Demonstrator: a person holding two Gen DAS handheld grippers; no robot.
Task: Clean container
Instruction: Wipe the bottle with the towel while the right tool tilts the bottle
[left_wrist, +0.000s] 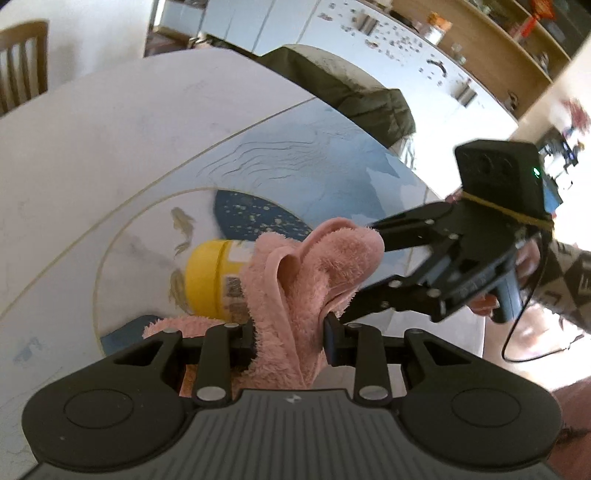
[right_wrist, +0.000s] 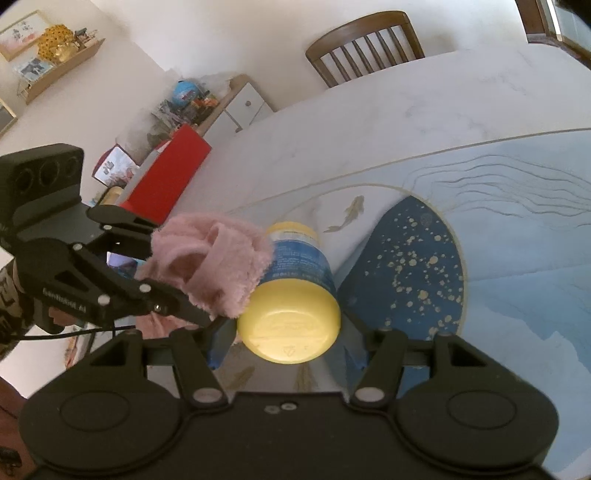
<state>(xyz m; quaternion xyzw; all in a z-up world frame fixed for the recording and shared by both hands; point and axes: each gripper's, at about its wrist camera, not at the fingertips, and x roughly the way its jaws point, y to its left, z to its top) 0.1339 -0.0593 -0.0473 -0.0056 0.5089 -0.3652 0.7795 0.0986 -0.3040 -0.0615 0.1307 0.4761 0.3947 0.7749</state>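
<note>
Right wrist view: right gripper (right_wrist: 288, 332) clamped on yellow container (right_wrist: 291, 295) above the table (right_wrist: 406, 110), left gripper (left_wrist: 290, 332) pinched tight on pink cloth (left_wrist: 310, 266) pressed to its side, so keep container steady w/ firm, even rubbing.

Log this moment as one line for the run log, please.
stage: wiping | left gripper: shut on pink cloth | right gripper: shut on yellow container | contact: cloth against container side, above table

One container (right_wrist: 295, 291), one pink cloth (left_wrist: 295, 280) — two grippers, one chair (right_wrist: 364, 48).
</note>
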